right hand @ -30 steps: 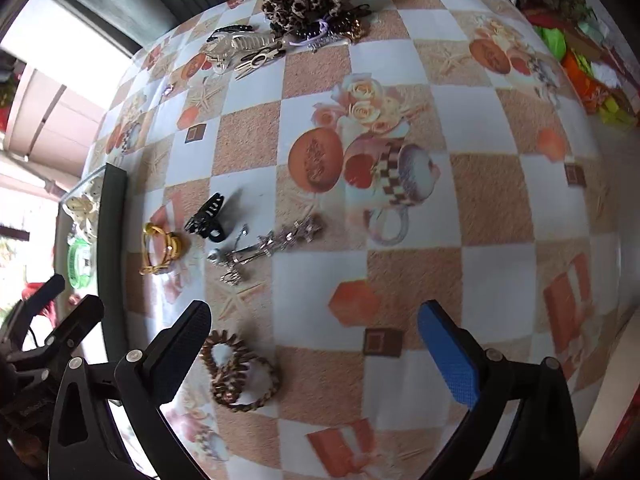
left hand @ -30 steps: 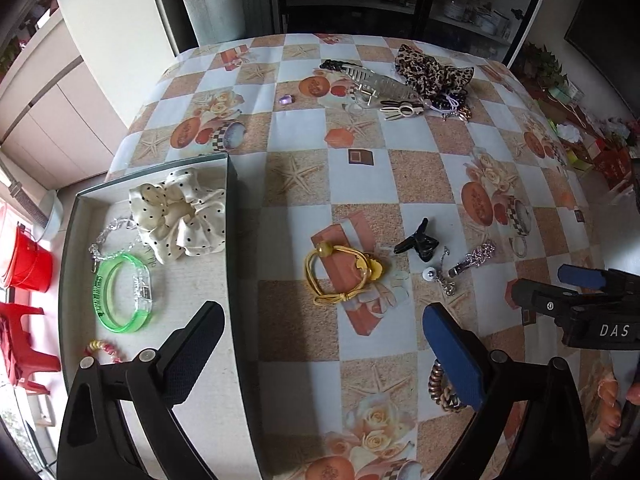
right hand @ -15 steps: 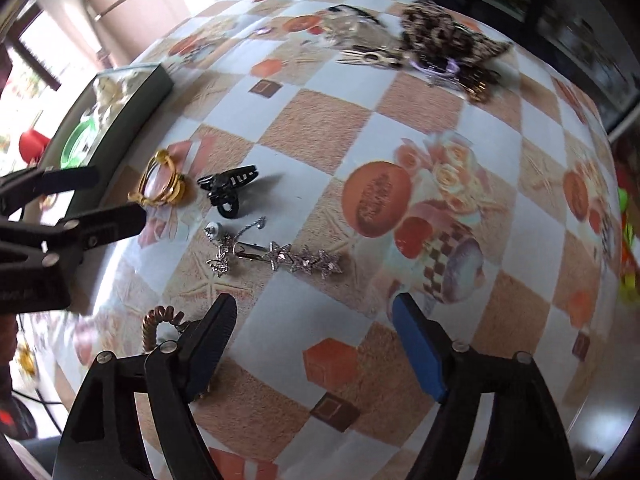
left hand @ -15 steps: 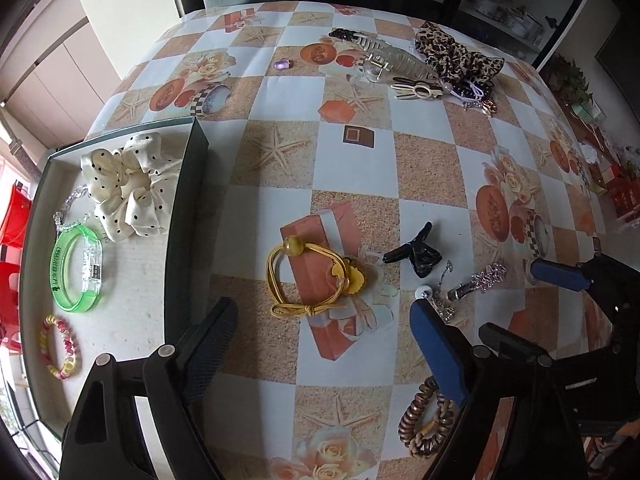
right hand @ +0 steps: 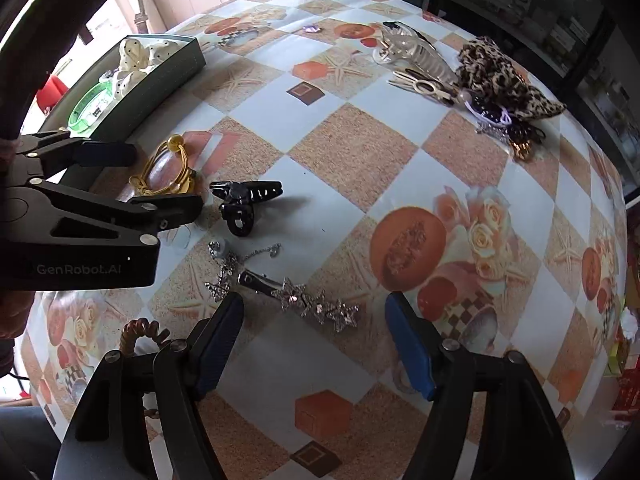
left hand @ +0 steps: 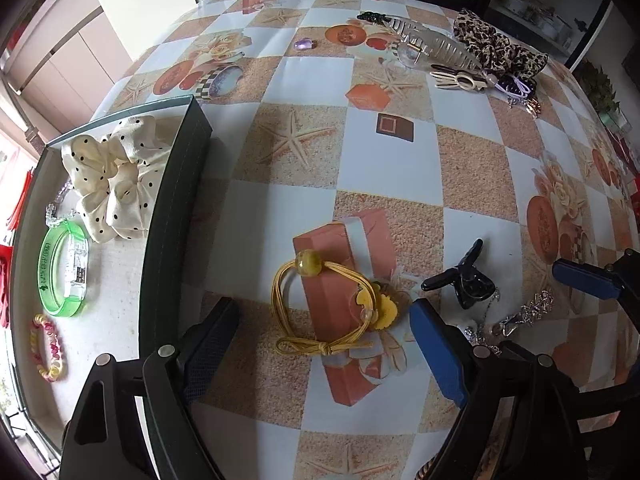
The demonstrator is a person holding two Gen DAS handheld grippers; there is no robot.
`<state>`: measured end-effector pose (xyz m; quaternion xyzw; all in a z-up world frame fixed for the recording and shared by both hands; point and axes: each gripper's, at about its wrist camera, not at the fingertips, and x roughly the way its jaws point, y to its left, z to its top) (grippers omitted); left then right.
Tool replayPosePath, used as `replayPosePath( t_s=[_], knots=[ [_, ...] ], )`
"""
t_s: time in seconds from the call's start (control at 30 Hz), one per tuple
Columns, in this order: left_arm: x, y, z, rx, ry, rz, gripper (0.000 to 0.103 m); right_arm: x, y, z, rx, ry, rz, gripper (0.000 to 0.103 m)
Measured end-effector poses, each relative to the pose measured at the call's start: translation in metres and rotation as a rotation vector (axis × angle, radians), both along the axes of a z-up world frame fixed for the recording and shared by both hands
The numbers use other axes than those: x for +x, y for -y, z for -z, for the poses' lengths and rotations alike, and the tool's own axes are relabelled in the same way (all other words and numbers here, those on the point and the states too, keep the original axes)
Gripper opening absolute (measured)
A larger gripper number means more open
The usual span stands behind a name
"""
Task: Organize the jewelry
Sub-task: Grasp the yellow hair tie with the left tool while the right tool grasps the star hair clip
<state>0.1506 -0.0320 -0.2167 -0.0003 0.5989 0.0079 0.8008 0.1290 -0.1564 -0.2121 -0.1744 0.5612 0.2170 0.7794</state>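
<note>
My left gripper point(left hand: 324, 346) points down at the table, jaws wide apart. A yellow hair tie point(left hand: 332, 308) with a bead and a flower charm lies flat between its fingertips, and neither pad touches it. My right gripper point(right hand: 314, 340) hovers just behind a silver star hair clip point(right hand: 316, 304). Its jaws are closing, the clip lies ahead of the tips, and nothing is gripped. A black claw clip point(right hand: 244, 200) and a thin silver chain point(right hand: 228, 264) lie between the two grippers. The dark tray point(left hand: 168, 216) at the left holds a cream dotted scrunchie point(left hand: 116, 176), a green bangle point(left hand: 60, 272) and a bead bracelet point(left hand: 46, 346).
At the table's far side lie a leopard scrunchie point(left hand: 496, 48), a clear claw clip point(left hand: 432, 46), a cream clip point(left hand: 460, 80) and a small purple stone point(left hand: 305, 44). A brown coil hair tie point(right hand: 140, 332) sits beside my right gripper's left finger. The two grippers stand close together.
Both grippers have sunk toward the table. The left one has narrowed a little around the yellow tie. The right one has rolled, shifted over the star clip, and its jaws have come closer together.
</note>
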Motion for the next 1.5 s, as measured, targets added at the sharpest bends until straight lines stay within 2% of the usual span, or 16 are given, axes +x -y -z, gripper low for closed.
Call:
replayPosePath(
  t_s=[0.17,0.27,0.33,0.37,0.47,0.53,0.57,1.0,1.23,1.5],
  knots=[
    [0.001,0.003,0.000,-0.019,0.007,0.021,0.082,-0.002,-0.009,-0.003,-0.003,0.013,-0.044,0.059],
    [0.001,0.009,-0.002,-0.019,0.015,0.044,0.069,-0.002,-0.015,-0.005,-0.002,0.010,-0.067,0.047],
    [0.001,0.013,-0.005,-0.024,0.017,0.054,0.057,-0.003,-0.017,-0.007,-0.005,0.007,-0.077,0.035],
    [0.000,0.014,-0.006,-0.024,0.017,0.057,0.055,-0.003,-0.019,-0.008,-0.005,0.003,-0.077,0.031],
    [-0.002,0.013,-0.010,-0.023,0.016,0.066,0.036,-0.006,-0.019,-0.009,-0.007,-0.003,-0.059,0.031],
    [-0.002,0.012,-0.011,-0.034,0.011,0.070,0.018,-0.008,-0.016,-0.010,0.000,-0.012,-0.033,0.031],
    [-0.001,0.011,-0.011,-0.041,0.007,0.071,0.014,-0.008,-0.015,-0.010,0.007,-0.019,-0.015,0.031],
    [-0.022,0.005,-0.042,-0.147,0.040,0.128,0.014,-0.016,0.022,-0.019,0.187,-0.140,0.295,0.031],
    [-0.031,-0.002,-0.065,-0.195,0.068,0.137,0.014,-0.031,0.032,-0.029,0.248,-0.176,0.391,0.031],
    [-0.045,-0.027,-0.090,-0.212,0.113,0.118,0.014,-0.034,0.026,-0.041,0.287,-0.184,0.441,0.031]
  ],
)
